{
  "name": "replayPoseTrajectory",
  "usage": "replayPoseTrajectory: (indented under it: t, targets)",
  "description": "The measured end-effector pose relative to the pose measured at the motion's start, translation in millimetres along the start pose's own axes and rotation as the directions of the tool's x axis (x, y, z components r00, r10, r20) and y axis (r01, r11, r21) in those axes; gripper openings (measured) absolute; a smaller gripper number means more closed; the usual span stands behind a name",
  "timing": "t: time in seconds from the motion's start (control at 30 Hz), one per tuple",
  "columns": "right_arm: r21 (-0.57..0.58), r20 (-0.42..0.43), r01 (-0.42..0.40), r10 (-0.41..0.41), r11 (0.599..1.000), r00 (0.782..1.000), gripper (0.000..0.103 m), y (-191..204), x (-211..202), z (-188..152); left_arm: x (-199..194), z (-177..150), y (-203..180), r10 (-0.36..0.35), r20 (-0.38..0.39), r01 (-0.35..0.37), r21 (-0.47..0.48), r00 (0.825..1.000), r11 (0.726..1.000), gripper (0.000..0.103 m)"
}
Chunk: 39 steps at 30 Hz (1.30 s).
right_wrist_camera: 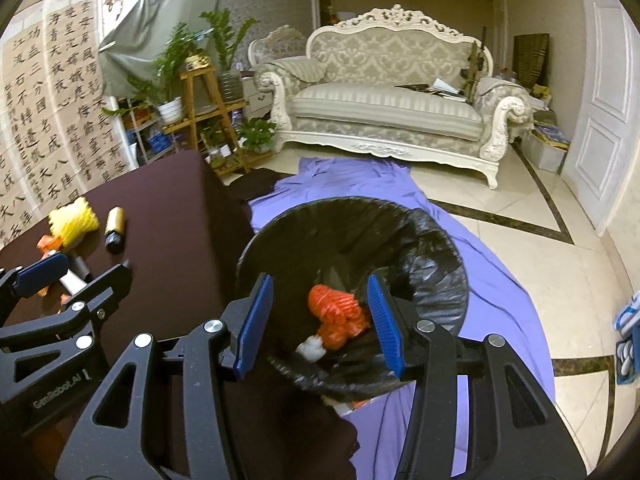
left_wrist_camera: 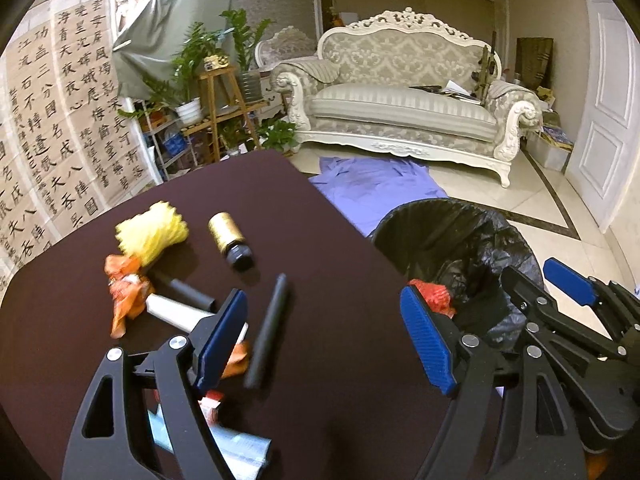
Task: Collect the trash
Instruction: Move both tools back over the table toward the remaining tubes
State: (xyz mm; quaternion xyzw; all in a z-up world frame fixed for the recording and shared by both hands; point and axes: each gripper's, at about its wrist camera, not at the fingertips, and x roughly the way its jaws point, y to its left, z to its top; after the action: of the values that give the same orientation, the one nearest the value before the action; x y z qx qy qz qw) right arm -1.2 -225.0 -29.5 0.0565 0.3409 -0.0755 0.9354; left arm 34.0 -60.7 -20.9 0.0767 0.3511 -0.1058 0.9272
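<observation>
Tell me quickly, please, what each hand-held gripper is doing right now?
Left hand-held gripper: open, holding nothing, above the table.
Right hand-held gripper: open, holding nothing, above the trash bin.

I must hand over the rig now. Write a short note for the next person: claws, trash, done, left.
Left claw: open, empty, over the table.
Right claw: open, empty, over the bin.
Done: orange net and a white scrap lie in the bin.
Left on the table: yellow net, gold bottle, black tube, orange wrappers, papers near the front edge.
</observation>
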Motion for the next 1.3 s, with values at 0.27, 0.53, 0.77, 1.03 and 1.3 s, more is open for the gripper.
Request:
replayPoseTrajectory:
  t: [0.27,0.53,0.77,1.03,1.3]
  targets:
    - [-0.034,-0.004,-0.046,0.045,0.998,0.999,0.048,25,-16,-14,-21,-24,27,0.045,-0.013,-0.045,-0.045,0.999,0.998,0.076]
    - [-0.057,-0.001,-0.076,0.076,0.995,0.997,0.048,39,-32,-27,-34,-49,42,0.084,-0.029,-0.086,-0.073,0.996,0.994,0.076]
    - [-0.065,-0.004,-0.092,0.092,0.994,0.996,0.049,43,-45,-43,-42,-67,47,0.101,-0.046,-0.105,-0.087,0.994,0.991,0.076]
    - [-0.064,-0.006,-0.106,0.105,0.992,0.994,0.050,44,-52,-57,-34,-89,48,0.100,-0.101,-0.108,-0.073,0.990,0.991,0.076]
    - [-0.074,-0.026,-0.122,0.120,0.990,0.992,0.050,49,-50,-65,-35,-105,61,0.113,-0.130,-0.126,-0.095,0.985,0.987,0.076]
